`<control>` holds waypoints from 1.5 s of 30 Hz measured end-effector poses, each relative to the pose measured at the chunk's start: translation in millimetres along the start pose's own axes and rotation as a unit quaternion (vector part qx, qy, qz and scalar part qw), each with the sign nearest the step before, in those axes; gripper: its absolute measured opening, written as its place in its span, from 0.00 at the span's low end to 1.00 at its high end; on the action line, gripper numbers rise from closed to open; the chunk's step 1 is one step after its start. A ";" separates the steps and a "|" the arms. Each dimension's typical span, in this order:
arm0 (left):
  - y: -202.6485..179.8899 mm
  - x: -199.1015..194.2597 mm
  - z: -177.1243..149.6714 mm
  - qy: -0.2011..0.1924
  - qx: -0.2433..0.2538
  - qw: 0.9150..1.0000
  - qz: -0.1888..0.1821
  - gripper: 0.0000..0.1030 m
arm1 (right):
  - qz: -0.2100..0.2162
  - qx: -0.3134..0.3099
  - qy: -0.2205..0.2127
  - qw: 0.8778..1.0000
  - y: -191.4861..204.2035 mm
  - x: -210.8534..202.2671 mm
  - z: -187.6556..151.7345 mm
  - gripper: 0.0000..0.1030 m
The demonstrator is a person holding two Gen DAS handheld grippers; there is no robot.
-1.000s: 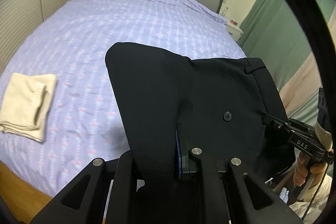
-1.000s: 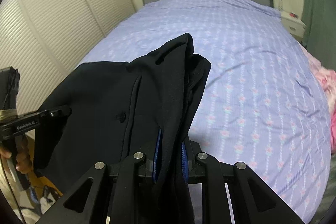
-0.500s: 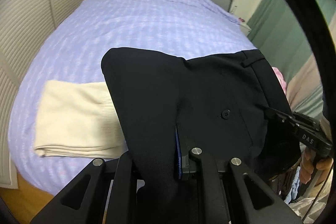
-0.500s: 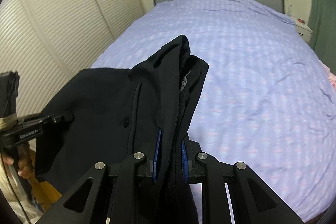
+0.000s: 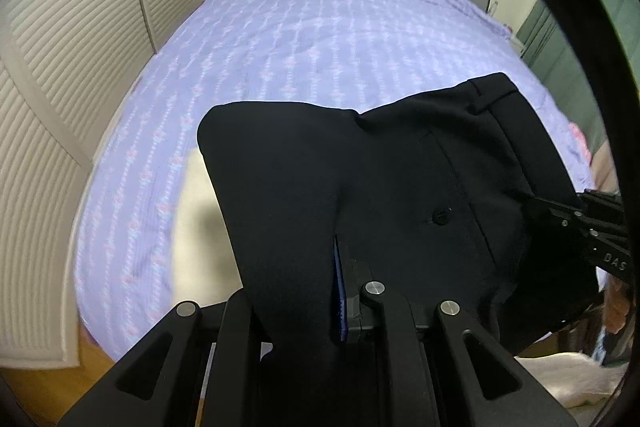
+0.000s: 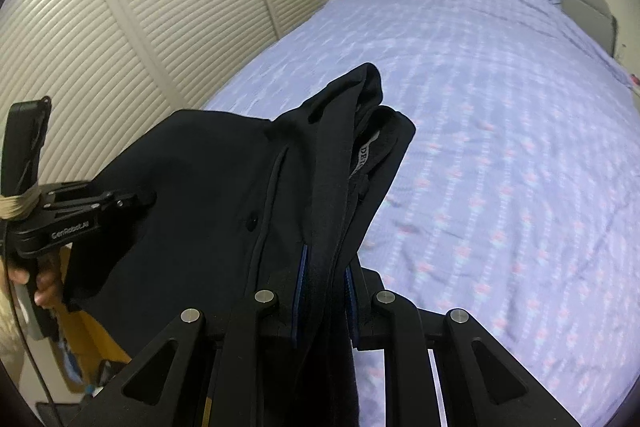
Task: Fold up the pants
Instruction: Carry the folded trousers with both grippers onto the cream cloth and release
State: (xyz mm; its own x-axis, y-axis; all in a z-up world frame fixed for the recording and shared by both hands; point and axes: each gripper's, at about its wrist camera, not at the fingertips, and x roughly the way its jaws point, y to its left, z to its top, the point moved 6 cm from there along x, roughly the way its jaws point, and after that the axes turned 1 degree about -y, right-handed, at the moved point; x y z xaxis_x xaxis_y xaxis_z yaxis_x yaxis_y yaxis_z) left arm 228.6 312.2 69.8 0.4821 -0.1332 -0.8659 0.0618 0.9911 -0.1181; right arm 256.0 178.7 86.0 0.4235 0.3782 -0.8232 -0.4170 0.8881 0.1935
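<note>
The pants (image 5: 400,187) hang in the air above the near end of the bed (image 5: 320,39), filling the lower centre of both views. They are black, and the waistband runs from one tool to the other; a belt loop shows at upper right in the left wrist view, a button at centre right. The legs drop out of sight below the frames, so you cannot tell how far they hang or whether they touch the bed.

Your left tool (image 5: 340,291) is clenched on the cloth at lower centre of its view, blue pad visible against the fabric. Your right tool (image 6: 324,291) is clenched on a bunched waistband edge at lower centre of its view, cloth pressed between both blue pads. Each tool also appears at the edge of the other view, with fingers of the holding hand (image 6: 44,283) visible.

The relation to watch: the held edge spans the two tools, parallel to the near edge of the bed, and the free bed surface lies ahead of both tools, toward the top of each frame. Both tools are about equally near the bed. The likely next step is to lay the pants flat; keep the held edge taut and level.

A cream cloth (image 5: 196,211) lies on the bed at centre left of the left wrist view, partly hidden behind the pants. Avoid setting down over it.
</note>
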 end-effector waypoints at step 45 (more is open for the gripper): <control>-143.0 -12.2 -53.7 -0.096 -0.004 0.978 0.184 0.79 | -0.062 -0.015 -0.035 0.997 -83.9 -54.7 -57.3 0.77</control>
State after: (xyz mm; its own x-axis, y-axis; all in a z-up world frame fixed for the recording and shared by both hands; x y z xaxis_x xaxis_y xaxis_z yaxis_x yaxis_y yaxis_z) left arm 167.0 171.9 71.1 0.6248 0.2374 -0.7438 -0.1538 0.9714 0.1808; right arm 221.7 68.5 84.2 0.5280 0.2840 -0.8003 -0.3805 0.9216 0.0760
